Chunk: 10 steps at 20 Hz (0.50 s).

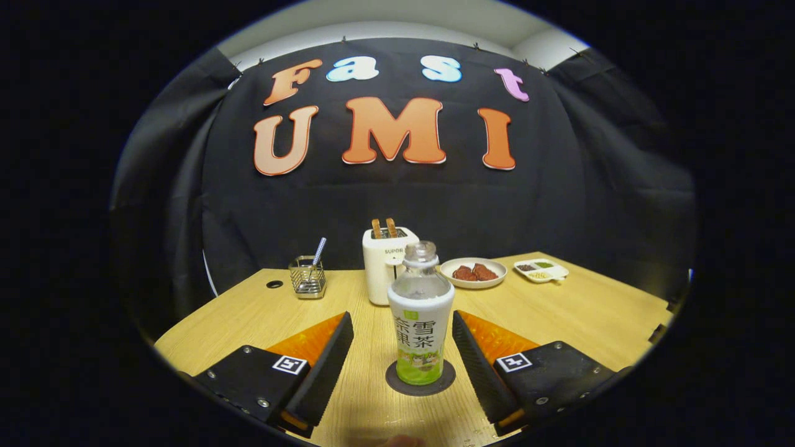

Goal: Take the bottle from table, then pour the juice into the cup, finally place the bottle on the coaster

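1. Between the spread fingers of the tongs [402, 338], the bottle [420, 323] stands upright on the dark coaster [420, 379], touched by neither finger.
2. Beyond it on the bench [559, 316] stand a toaster [386, 264], a plate [473, 273] and a wire holder [307, 277].

A white toaster [386, 264] is seen standing at the far middle of the wooden table [559, 310], with two browned slices poking out of its slots. To its left, a wire holder [307, 277] with one utensil leaning in it is set near a dark round hole [274, 284] in the tabletop. To the right, a plate [473, 273] of reddish-brown pieces is laid out, and farther right a small divided dish [541, 270].
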Tool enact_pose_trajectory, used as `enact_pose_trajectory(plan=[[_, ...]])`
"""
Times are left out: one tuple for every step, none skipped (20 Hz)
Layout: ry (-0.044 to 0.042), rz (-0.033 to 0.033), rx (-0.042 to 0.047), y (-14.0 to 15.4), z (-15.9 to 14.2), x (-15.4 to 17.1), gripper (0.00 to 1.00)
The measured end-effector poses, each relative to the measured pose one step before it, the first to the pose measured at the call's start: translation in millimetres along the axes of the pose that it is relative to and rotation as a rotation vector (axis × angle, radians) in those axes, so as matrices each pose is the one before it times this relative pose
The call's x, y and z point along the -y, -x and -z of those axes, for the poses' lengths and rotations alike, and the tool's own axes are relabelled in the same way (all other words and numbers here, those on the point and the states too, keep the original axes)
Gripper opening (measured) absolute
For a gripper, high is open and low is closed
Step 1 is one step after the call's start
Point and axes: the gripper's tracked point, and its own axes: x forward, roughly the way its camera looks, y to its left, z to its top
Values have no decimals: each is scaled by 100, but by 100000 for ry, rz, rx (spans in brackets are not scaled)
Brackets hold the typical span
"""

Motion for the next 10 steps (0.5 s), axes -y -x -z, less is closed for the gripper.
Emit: enact_pose_trajectory(plan=[[1556, -1211, 1703, 1054, -1242, -1094, 95], [1758, -1068, 2462, 1220, -1389, -974, 95], [2633, -760, 2710, 1029, -1545, -885, 95], [2279, -487, 2104, 1109, -1393, -844, 95], [1465, -756, 1838, 886, -1266, -1028, 95], [382, -856, 1504, 931, -1326, -1030, 95], [-406, -471, 651, 783, -1283, -1069, 95], [-1216, -64, -138, 957, -833, -700, 95], [-478, 157, 1188, 950, -948, -614, 95], [175, -398, 2813, 980, -1251, -613, 96]])
